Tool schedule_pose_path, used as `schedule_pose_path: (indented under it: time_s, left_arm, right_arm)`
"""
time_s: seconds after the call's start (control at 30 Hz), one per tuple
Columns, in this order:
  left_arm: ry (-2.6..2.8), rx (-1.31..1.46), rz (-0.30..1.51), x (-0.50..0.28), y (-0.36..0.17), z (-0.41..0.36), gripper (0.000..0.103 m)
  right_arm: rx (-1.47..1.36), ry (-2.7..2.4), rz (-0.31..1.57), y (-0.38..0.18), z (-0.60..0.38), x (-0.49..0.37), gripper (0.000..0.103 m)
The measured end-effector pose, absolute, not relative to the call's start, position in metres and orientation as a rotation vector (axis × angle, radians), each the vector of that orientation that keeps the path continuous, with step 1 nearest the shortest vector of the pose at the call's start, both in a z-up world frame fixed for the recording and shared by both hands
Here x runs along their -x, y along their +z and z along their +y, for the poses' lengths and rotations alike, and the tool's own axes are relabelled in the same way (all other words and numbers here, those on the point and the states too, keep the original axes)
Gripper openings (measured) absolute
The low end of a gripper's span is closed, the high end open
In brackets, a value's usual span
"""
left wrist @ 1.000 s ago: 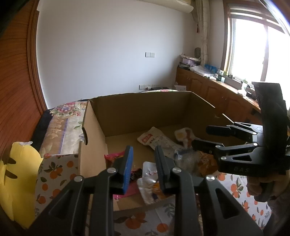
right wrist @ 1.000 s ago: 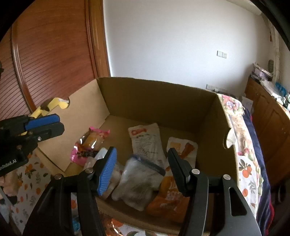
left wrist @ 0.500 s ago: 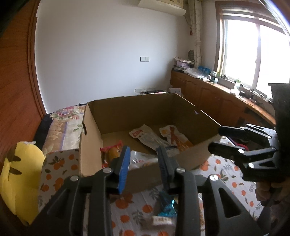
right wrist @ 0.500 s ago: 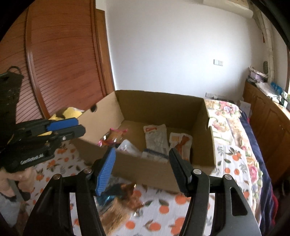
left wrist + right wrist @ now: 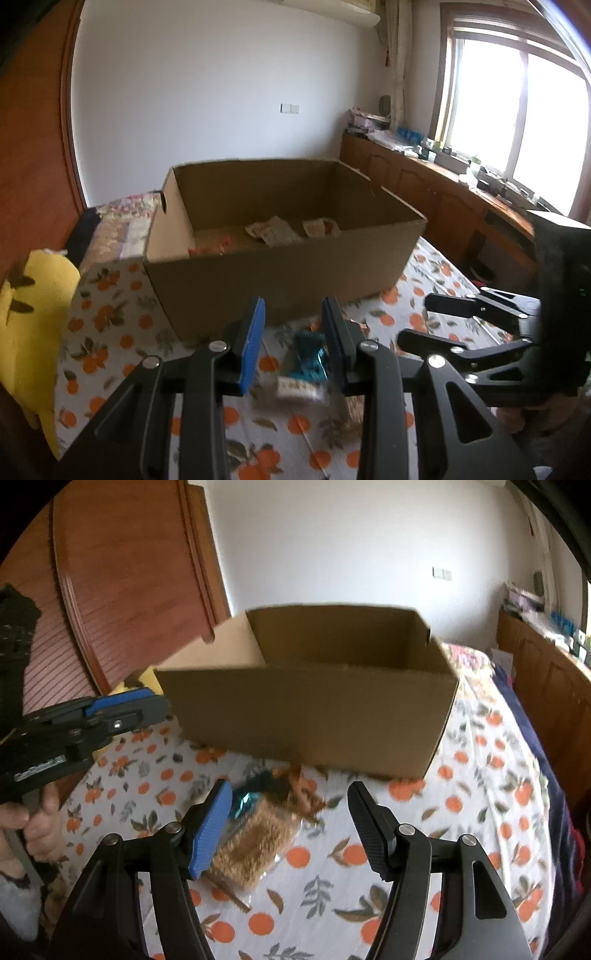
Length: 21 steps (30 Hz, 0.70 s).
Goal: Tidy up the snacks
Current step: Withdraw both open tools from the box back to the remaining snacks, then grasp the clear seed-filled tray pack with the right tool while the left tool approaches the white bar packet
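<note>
The left gripper (image 5: 293, 338) hangs over the orange-patterned cloth surface (image 5: 110, 325) with its jaws a little apart and nothing pinched; they opened slightly and have settled. Just ahead of and below those jaws lies a teal foil snack packet (image 5: 308, 356), with a small white-labelled packet (image 5: 299, 389) touching its near end. Beyond the jaws stands the open brown cardboard box (image 5: 280, 269), where a few packets already lie on the floor. The right gripper (image 5: 291, 821) has just been widening its jaws; they stand spread and empty, and a brown furry-looking packet (image 5: 251, 845) rests beside the blue left-hand jaw, partly between the two. The step in hand looks like returning for more loose snacks. Next, each gripper would need to drop lower, straddle one packet, close on it, then carry it forward over the box's near wall.
</note>
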<state>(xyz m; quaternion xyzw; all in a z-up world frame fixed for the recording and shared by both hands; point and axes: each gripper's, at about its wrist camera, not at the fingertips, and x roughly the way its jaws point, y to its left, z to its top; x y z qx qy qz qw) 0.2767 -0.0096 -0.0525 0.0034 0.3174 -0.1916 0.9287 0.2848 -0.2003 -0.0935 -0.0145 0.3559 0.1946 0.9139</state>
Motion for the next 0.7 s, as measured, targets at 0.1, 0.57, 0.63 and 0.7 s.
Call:
schedule_pose_path:
  time_s: [0.1,0.57,0.63,0.7]
  left_arm:
    - [-0.368,-0.012,0.671,-0.268,-0.064,-0.010,0.032]
    - [-0.316,0.041,0.778,-0.255,-0.115,-0.001,0.032]
    - [-0.316,0.058,0.790,-0.257,-0.118,-0.002,0.032]
    - [-0.313,0.076,0.799,-0.259,-0.121,-0.003,0.032]
  right_arm:
    - [0.019,0.397,0.774,-0.109,-0.197,-0.285,0.067]
    - [-0.025,0.399,0.896,-0.150,-0.171,-0.295,0.067]
    - [-0.005,0.394,0.905,-0.151,-0.169,-0.296,0.067]
    - [0.012,0.391,0.915,-0.153,-0.170,-0.295,0.066]
